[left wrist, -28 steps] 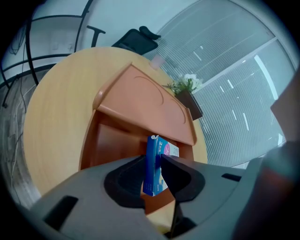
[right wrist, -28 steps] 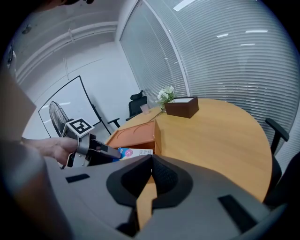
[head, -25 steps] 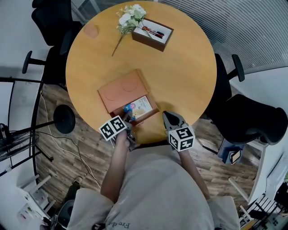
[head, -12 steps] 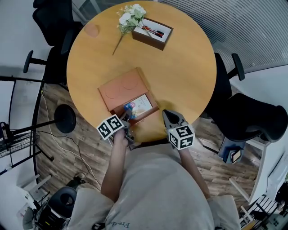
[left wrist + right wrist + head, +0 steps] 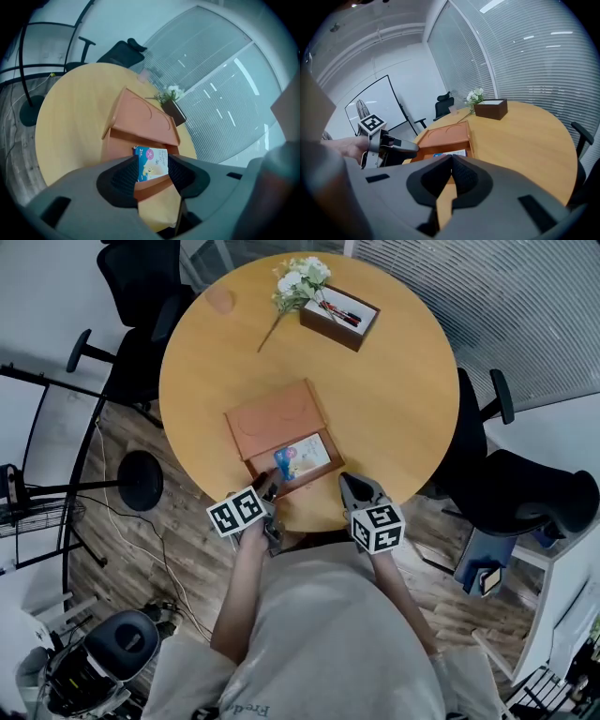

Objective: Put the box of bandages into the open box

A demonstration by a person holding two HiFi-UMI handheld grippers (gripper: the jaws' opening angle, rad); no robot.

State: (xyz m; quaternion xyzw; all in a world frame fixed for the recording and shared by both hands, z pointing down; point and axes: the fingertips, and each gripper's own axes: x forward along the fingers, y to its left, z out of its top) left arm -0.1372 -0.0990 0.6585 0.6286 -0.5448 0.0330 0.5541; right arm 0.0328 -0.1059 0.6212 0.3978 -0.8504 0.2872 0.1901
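The bandage box (image 5: pixel 302 456), white and yellow with a blue end, lies inside the tray of the open orange-brown box (image 5: pixel 277 416) near the round table's front edge. My left gripper (image 5: pixel 270 487) hovers just in front of the tray. Its jaws have just been opening. In the left gripper view the bandage box (image 5: pixel 153 168) shows beyond the open left gripper (image 5: pixel 152 160), and the pads do not press on it. My right gripper (image 5: pixel 350 484) is shut and empty, to the right of the tray. In the right gripper view its tips (image 5: pixel 451 161) meet, with the open box (image 5: pixel 445 135) behind them.
A dark wooden box (image 5: pixel 339 317) holding pens stands at the table's far side, with a bunch of white flowers (image 5: pixel 298 279) beside it. A small pinkish disc (image 5: pixel 220 299) lies at the far left. Office chairs (image 5: pixel 141 296) ring the wooden table (image 5: pixel 394 399).
My left gripper's jaws have opened and drawn back and up from the bandage box, which stays in the tray. The right gripper has shifted a little.
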